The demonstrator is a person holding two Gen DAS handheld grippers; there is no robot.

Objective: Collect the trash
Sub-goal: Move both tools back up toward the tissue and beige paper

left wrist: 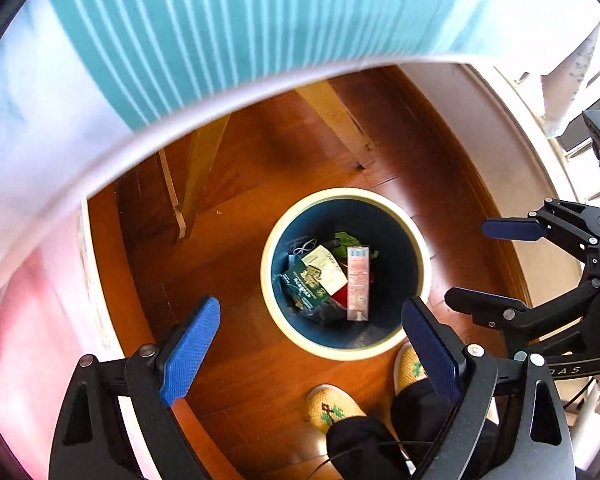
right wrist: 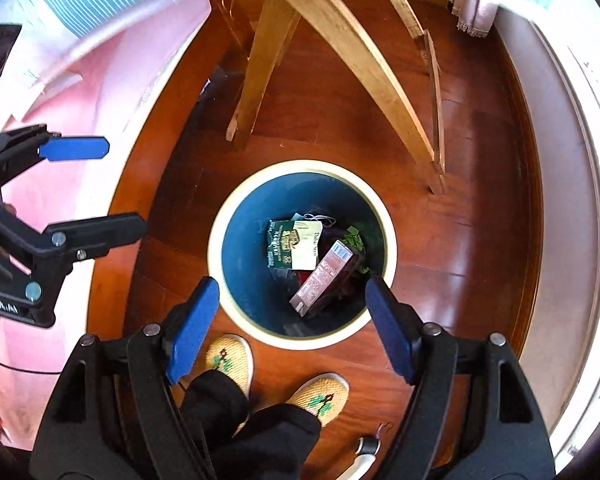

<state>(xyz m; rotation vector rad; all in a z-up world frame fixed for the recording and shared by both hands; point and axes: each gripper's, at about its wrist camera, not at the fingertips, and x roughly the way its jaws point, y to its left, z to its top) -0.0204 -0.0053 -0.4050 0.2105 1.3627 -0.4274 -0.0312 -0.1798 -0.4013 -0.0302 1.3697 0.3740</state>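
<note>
A round bin with a cream rim (left wrist: 272, 236) and dark blue inside stands on the wooden floor below both grippers; it also shows in the right wrist view (right wrist: 216, 232). Inside lie a pink carton (left wrist: 358, 280) (right wrist: 324, 276), a green and white packet (left wrist: 312, 280) (right wrist: 292, 244) and other scraps. My left gripper (left wrist: 312, 344) is open and empty above the bin's near side. My right gripper (right wrist: 292, 320) is open and empty above the bin; it shows at the right of the left wrist view (left wrist: 472, 264). The left gripper shows at the left of the right wrist view (right wrist: 112, 188).
A table edge with a teal striped cloth (left wrist: 204, 28) hangs over the far side. Wooden legs (right wrist: 360, 64) stand behind the bin. The person's yellow slippers (right wrist: 320, 396) are just in front of the bin. A pink cloth (right wrist: 60, 80) lies at the left, a wall skirting (right wrist: 556, 200) at the right.
</note>
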